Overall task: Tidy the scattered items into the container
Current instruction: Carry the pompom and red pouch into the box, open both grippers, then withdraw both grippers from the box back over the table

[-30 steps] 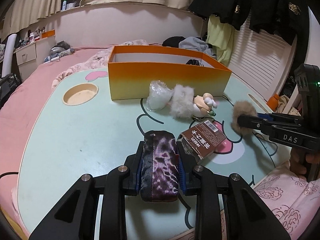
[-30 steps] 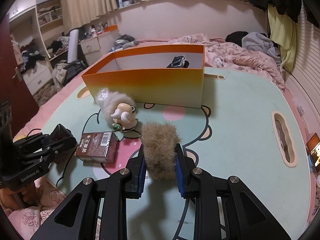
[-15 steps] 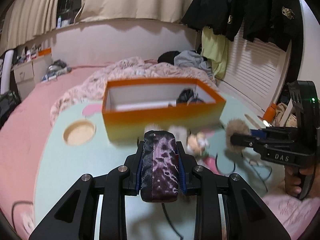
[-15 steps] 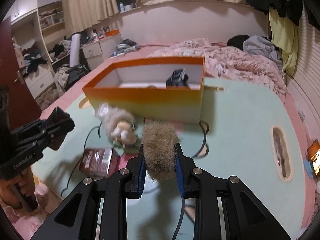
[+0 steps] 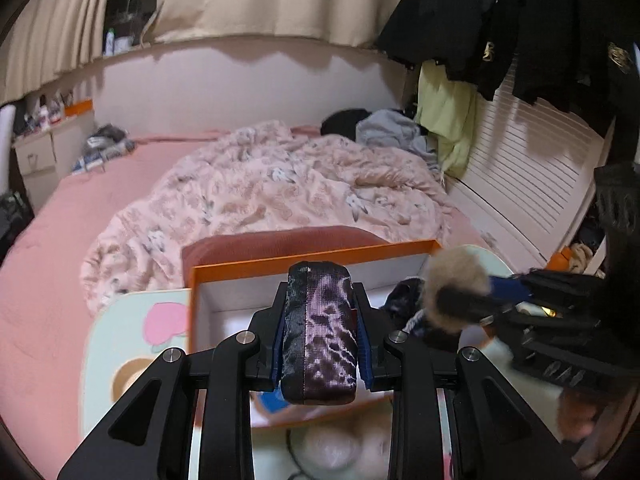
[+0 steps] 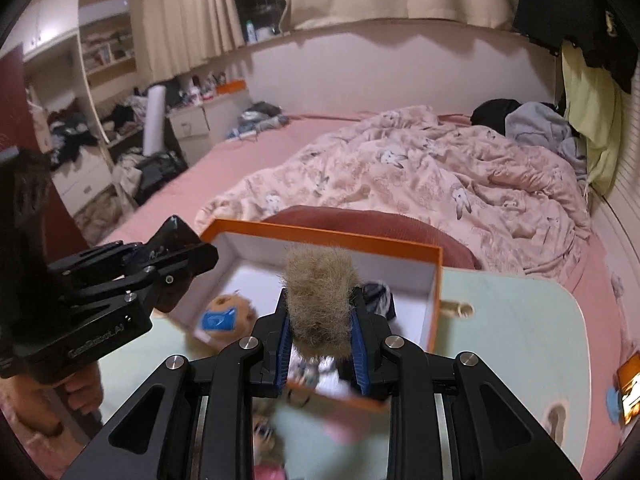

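My left gripper (image 5: 320, 320) is shut on a purple-and-black patterned pouch (image 5: 320, 344) and holds it above the open orange box (image 5: 312, 258). To its right, my right gripper (image 5: 460, 300) hangs over the same box. In the right wrist view that right gripper (image 6: 320, 320) is shut on a brown furry ball (image 6: 320, 288) above the box's (image 6: 320, 236) white inside. The left gripper (image 6: 180, 256) shows at the left over the box's corner. A dark cloth item (image 6: 378, 292) and a brown round thing with a blue label (image 6: 224, 320) lie inside.
The box stands on a pale green table with a cartoon print (image 6: 520, 340), which has a slot (image 6: 456, 310) by the box. Blurred loose items (image 5: 332, 448) lie in front of the box. A pink quilt (image 5: 280, 184) covers the bed behind.
Both grippers have risen and moved forward from over the table's loose items to above the orange box, each still holding its item.
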Available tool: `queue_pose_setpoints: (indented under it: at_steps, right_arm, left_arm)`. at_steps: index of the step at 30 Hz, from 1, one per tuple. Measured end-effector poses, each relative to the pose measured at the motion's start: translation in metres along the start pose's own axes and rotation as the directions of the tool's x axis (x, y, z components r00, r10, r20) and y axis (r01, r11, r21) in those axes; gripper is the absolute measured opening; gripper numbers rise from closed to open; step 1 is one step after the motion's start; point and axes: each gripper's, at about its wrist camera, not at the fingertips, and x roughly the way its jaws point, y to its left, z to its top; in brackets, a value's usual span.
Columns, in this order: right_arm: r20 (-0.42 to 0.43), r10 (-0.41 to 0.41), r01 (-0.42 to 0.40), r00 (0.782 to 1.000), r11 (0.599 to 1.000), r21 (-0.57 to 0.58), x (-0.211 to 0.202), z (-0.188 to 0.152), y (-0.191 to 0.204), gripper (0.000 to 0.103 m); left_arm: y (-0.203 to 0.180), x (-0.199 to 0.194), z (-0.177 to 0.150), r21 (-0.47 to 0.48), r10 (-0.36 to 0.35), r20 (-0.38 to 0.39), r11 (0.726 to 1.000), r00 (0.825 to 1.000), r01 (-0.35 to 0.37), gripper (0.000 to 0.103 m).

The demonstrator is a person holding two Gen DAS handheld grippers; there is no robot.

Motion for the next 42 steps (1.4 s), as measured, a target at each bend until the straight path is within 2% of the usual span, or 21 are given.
queue_pose_setpoints:
  at_steps: [3, 4, 6, 9, 11, 15, 16, 19, 20, 21, 23, 28, 30, 32, 36, 38, 42]
  right_arm:
    - [-0.018, 0.006, -0.005, 1.000, 1.000, 0.031, 0.026, 0.006, -0.001, 0.028]
    - [-0.021, 0.003, -0.002, 1.000, 0.999, 0.040, 0.032, 0.007, -0.003, 0.036]
    - [-0.022, -0.008, 0.010, 1.000, 0.997, 0.071, 0.039, 0.009, -0.008, 0.045]
    - [0.006, 0.003, -0.004, 1.000, 0.993, 0.119, 0.029, 0.007, -0.016, 0.055]
    - [0.022, -0.010, 0.007, 1.000, 0.993, 0.116, 0.017, 0.003, -0.016, 0.056]
    - [0.026, -0.042, 0.040, 0.999, 0.997, 0.061, -0.013, -0.015, -0.009, 0.056]
    - [0.024, -0.051, 0.050, 0.998, 0.998, 0.043, -0.020, -0.023, -0.007, 0.056]
    - [0.002, -0.081, 0.081, 0.997, 0.997, 0.005, -0.039, -0.055, -0.001, 0.059]
    - [-0.007, -0.085, 0.085, 0.996, 0.996, -0.003, -0.045, -0.068, 0.000, 0.062]
    - [-0.019, -0.092, 0.091, 0.996, 0.996, -0.008, -0.048, -0.080, 0.002, 0.067]
    - [-0.055, -0.112, 0.110, 0.992, 0.994, -0.022, -0.049, -0.103, 0.003, 0.068]
    - [-0.129, -0.154, 0.149, 0.980, 0.988, -0.050, -0.041, -0.136, 0.005, 0.068]
    - [-0.133, -0.161, 0.158, 0.978, 0.987, -0.036, -0.041, -0.140, 0.002, 0.068]
    - [-0.145, -0.162, 0.164, 0.976, 0.987, -0.004, -0.039, -0.142, -0.004, 0.079]
    - [-0.163, -0.198, 0.204, 0.967, 0.979, 0.022, -0.037, -0.149, -0.013, 0.101]
    - [-0.169, -0.213, 0.215, 0.962, 0.977, -0.002, -0.034, -0.149, -0.013, 0.103]
    - [-0.168, -0.216, 0.216, 0.962, 0.976, -0.022, -0.033, -0.149, -0.012, 0.103]
  left_arm:
    - [0.002, 0.025, 0.004, -0.004, 0.016, -0.053, 1.000, 0.998, -0.016, 0.031]
    - [0.004, 0.032, 0.005, -0.010, 0.028, -0.070, 1.000, 0.997, -0.028, 0.036]
    - [0.012, 0.040, 0.004, -0.062, 0.049, -0.090, 0.997, 0.995, -0.054, 0.037]
    - [0.025, 0.033, -0.002, -0.130, 0.013, -0.075, 0.991, 0.997, -0.022, 0.037]
    - [0.028, 0.023, -0.008, -0.132, 0.009, -0.064, 0.991, 0.998, -0.017, 0.037]
    - [0.019, -0.007, -0.024, -0.076, 0.010, -0.046, 0.997, 0.999, -0.014, 0.037]
    - [0.016, -0.015, -0.030, -0.060, 0.014, -0.049, 0.998, 0.999, -0.017, 0.040]
    - [0.007, -0.043, -0.061, -0.034, 0.010, -0.052, 0.999, 0.999, -0.011, 0.071]
    - [0.005, -0.051, -0.073, -0.033, -0.004, -0.048, 0.999, 0.999, 0.003, 0.073]
    - [0.004, -0.059, -0.085, -0.037, -0.017, -0.052, 0.999, 0.999, 0.015, 0.073]
    - [0.004, -0.068, -0.109, -0.064, -0.020, -0.076, 0.998, 0.997, 0.015, 0.073]
    - [0.003, -0.073, -0.149, -0.064, 0.083, -0.124, 0.994, 0.989, -0.091, 0.073]
    - [0.002, -0.068, -0.155, -0.055, 0.083, -0.144, 0.994, 0.986, -0.092, 0.073]
    - [0.002, -0.062, -0.160, -0.059, 0.082, -0.162, 0.994, 0.983, -0.093, 0.074]
    - [-0.007, -0.057, -0.164, 0.006, 0.146, -0.119, 0.989, 0.982, -0.147, 0.078]
    - [-0.011, -0.056, -0.168, 0.028, 0.159, -0.110, 0.987, 0.981, -0.157, 0.085]
    - [-0.012, -0.055, -0.171, 0.024, 0.161, -0.088, 0.987, 0.983, -0.160, 0.089]
